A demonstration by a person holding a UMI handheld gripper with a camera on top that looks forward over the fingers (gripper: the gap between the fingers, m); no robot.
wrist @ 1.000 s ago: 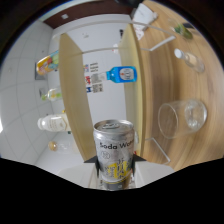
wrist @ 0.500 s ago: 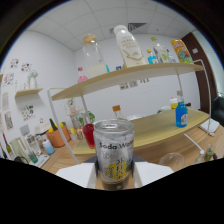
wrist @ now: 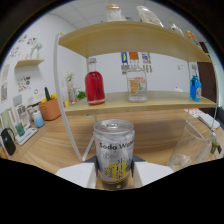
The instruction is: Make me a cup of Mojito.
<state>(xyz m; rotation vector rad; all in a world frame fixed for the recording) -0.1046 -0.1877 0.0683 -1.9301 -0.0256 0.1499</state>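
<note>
Silver can (wrist: pixel 114 155): "Soda Water" label with yellow print, upright, clamped between both fingers, lid toward camera.
Gripper (wrist: pixel 115 175): pale fingers (wrist: pixel 77 175) pressed on either side of can's lower half.
Wooden shelf (wrist: pixel 150 102): light board just beyond can, on thin white legs; second board (wrist: pixel 130 37) above it.
Red bottle (wrist: pixel 94 86): on lower board, behind and left of can, upright, filled with red liquid.
Clear jar (wrist: pixel 136 85): on lower board, right of red bottle, apart from it, orange label.
Blue bottle (wrist: pixel 195 88): at right end of lower board, well apart from jar.
Glass (wrist: pixel 192 147): clear, on tabletop right of can, near but not touching.
Orange pot (wrist: pixel 50 107): on tabletop left of shelf, holding a green plant.
Tabletop (wrist: pixel 55 145): light wood, under shelf and glass.
Upper board items (wrist: pixel 145 14): bottles or jars seen from below, kind cannot be told.
Wall (wrist: pixel 25 55): white, small pictures and a little shelf at left.
</note>
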